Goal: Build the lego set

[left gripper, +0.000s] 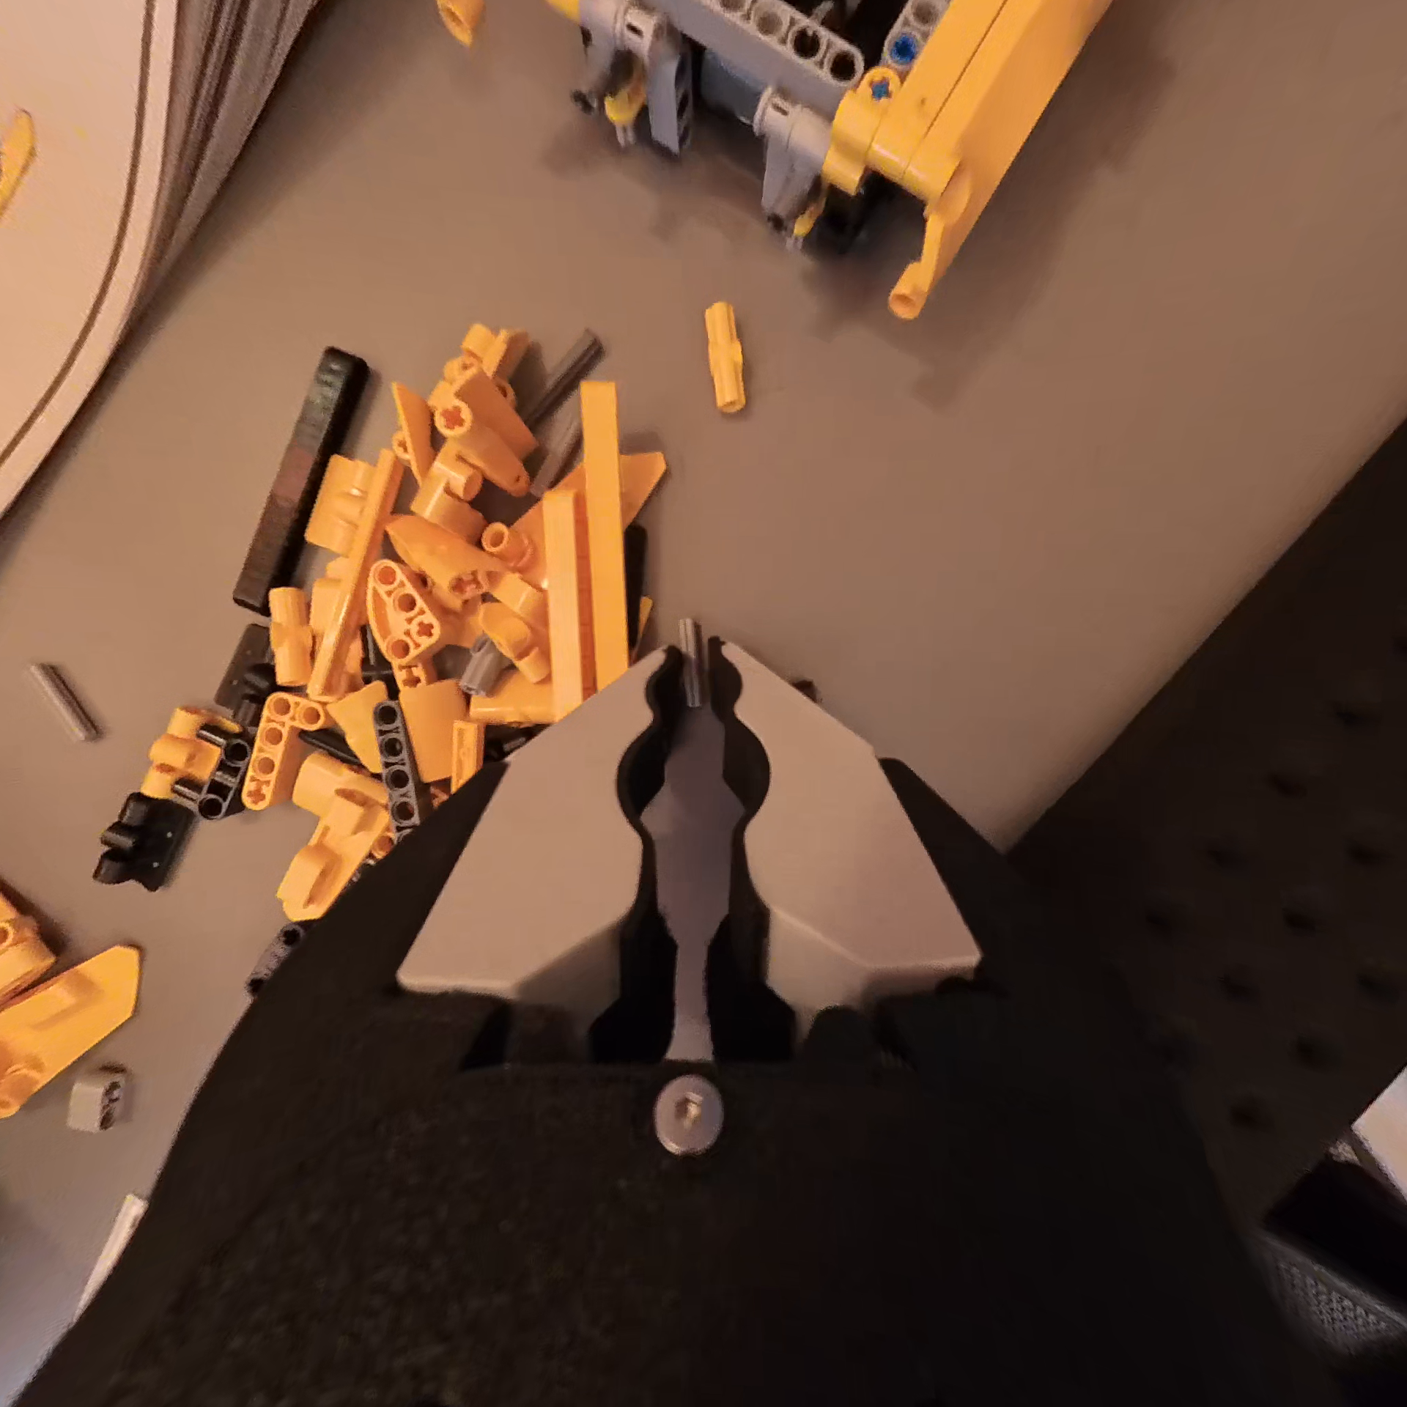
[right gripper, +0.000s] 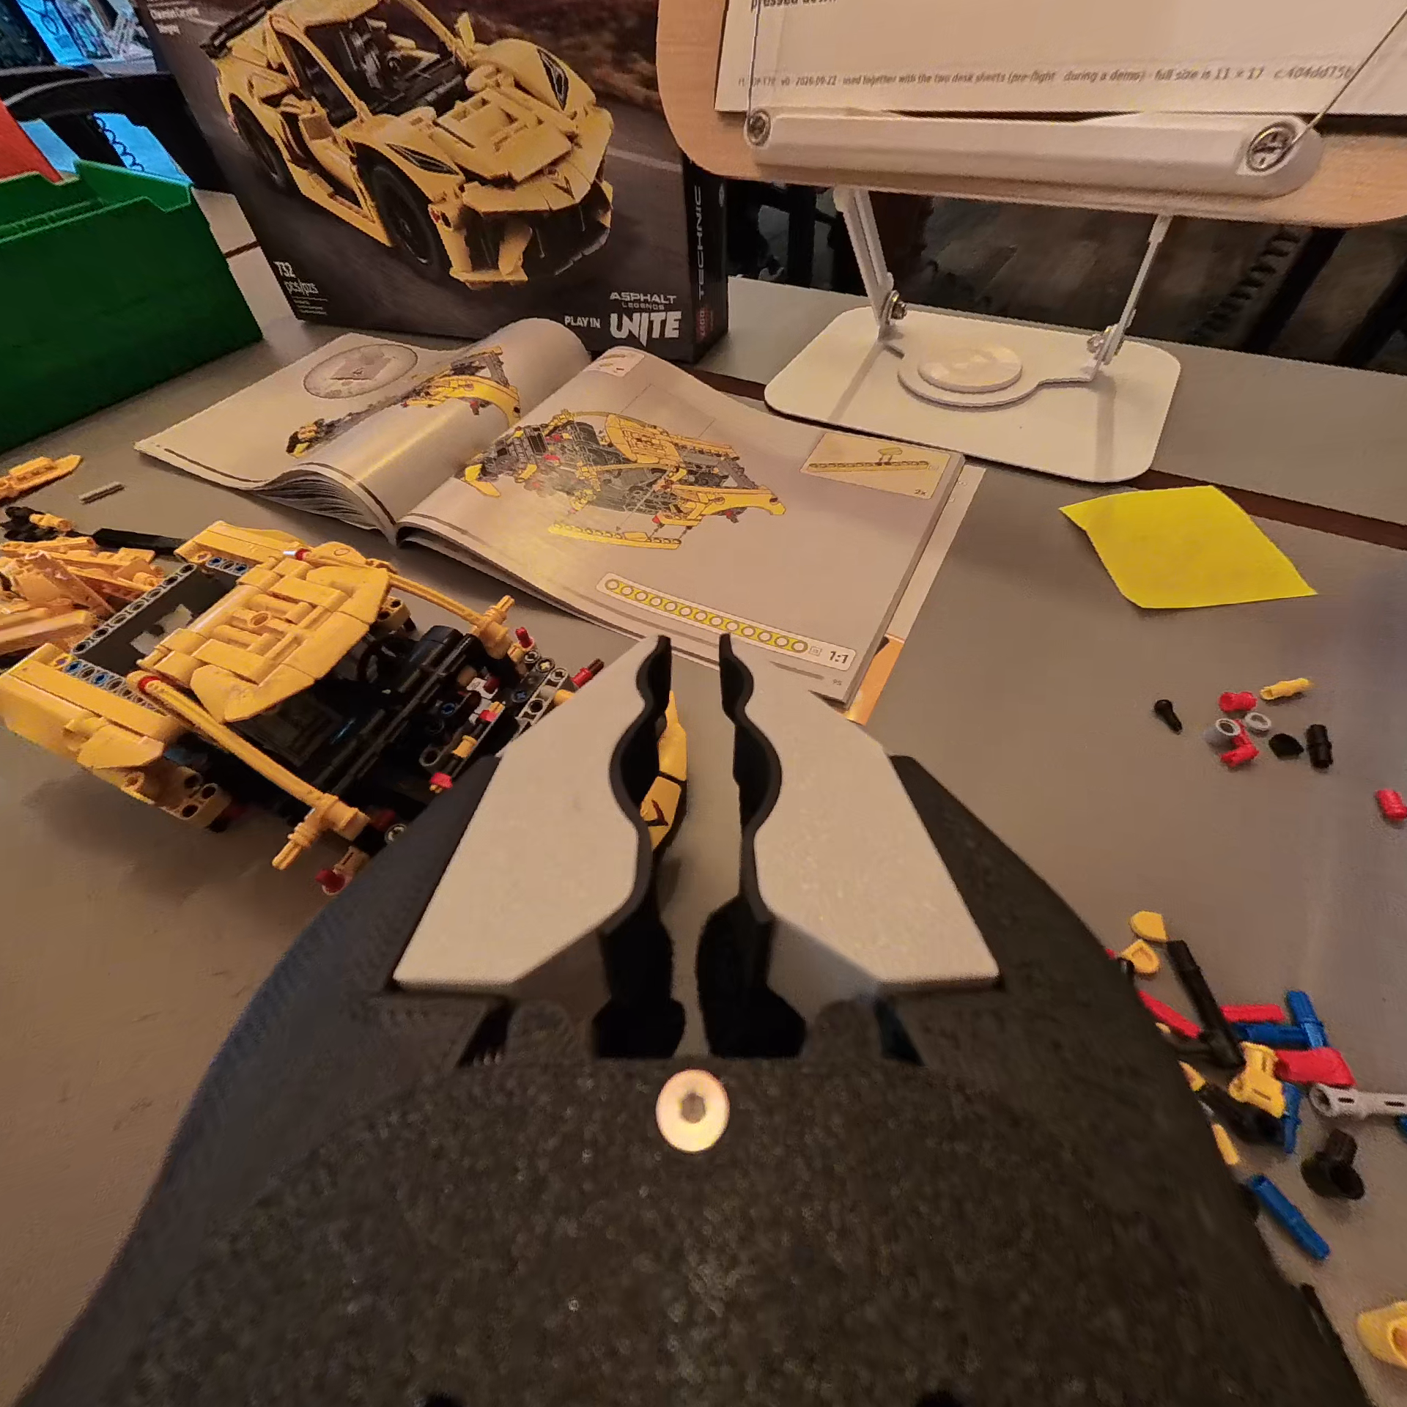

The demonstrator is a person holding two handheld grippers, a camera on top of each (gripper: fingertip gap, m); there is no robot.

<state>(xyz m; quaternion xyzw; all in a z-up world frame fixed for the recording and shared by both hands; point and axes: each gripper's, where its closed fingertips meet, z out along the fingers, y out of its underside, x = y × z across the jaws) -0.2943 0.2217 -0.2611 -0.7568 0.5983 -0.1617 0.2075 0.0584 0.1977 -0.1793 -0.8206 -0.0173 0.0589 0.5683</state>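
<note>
In the left wrist view my left gripper (left gripper: 693, 656) is shut on a small dark grey axle pin (left gripper: 691, 661), held just above the grey table beside a pile of yellow and black lego parts (left gripper: 449, 609). The half-built yellow car (left gripper: 837, 99) lies at the top. In the right wrist view my right gripper (right gripper: 694, 655) is open and empty, hovering just right of the half-built car (right gripper: 251, 670). A yellow curved panel of the car (right gripper: 666, 784) shows between its fingers. The open instruction booklet (right gripper: 609, 495) lies beyond.
The set's box (right gripper: 457, 175) and a green bin (right gripper: 106, 304) stand at the back left. A white document stand (right gripper: 982, 396) stands at the back right, a yellow sticky note (right gripper: 1188, 544) near it. Small red, black and blue pins (right gripper: 1256, 731) and more parts (right gripper: 1264, 1058) lie right. The grippers' ends are close to 35 cm from one another.
</note>
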